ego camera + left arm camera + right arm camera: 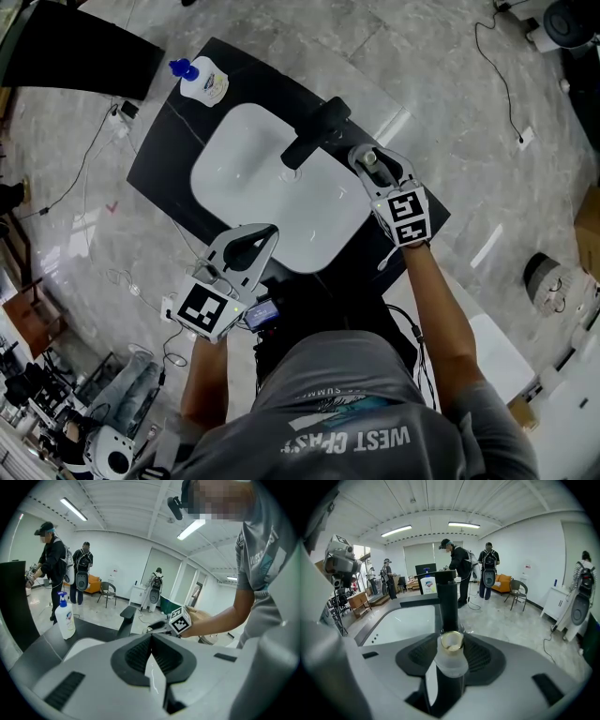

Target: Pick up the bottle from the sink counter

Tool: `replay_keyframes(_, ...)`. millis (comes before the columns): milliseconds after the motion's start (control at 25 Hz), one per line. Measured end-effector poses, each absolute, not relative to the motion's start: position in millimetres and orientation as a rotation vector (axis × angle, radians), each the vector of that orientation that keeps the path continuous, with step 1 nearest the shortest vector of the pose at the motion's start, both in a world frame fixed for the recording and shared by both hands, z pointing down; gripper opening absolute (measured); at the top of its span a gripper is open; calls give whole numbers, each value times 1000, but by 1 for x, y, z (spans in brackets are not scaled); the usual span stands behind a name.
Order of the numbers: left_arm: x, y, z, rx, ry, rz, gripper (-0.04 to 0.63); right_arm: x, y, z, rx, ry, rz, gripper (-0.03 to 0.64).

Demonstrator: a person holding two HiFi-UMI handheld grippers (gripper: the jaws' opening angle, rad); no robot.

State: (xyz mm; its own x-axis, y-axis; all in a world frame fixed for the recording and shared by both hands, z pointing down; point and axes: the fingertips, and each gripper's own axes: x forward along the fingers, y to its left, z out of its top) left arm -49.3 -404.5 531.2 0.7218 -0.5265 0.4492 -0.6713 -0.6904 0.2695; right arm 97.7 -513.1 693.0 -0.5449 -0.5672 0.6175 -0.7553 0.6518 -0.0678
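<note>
My right gripper (371, 163) pinches the bottle (451, 662) between its jaws, which hold it upright, long axis vertical, gold-rimmed mouth up. The left gripper (151, 654) has its jaws pressed together, empty.

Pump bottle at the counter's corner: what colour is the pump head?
Blue pump head on a white pump bottle; it shows best in the head view.

You have a black counter (169, 159) standing on the marble floor (422, 56), with a white basin (272, 192) set in its middle. A soap dispenser (202, 82) stands at eleven o'clock and a black faucet (314, 134) at one o'clock.
</note>
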Motion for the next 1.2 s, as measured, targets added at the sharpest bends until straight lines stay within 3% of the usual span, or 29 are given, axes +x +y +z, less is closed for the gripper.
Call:
replay_keyframes(200, -49, -402, 532, 2507, -921, 479, 5, 101, -514, 691, 1088, -2363, 437, 140)
replay_keyframes(1200, -49, -398, 525, 2540, -926, 477, 5, 111, -507, 662, 1175, -2400, 445, 132)
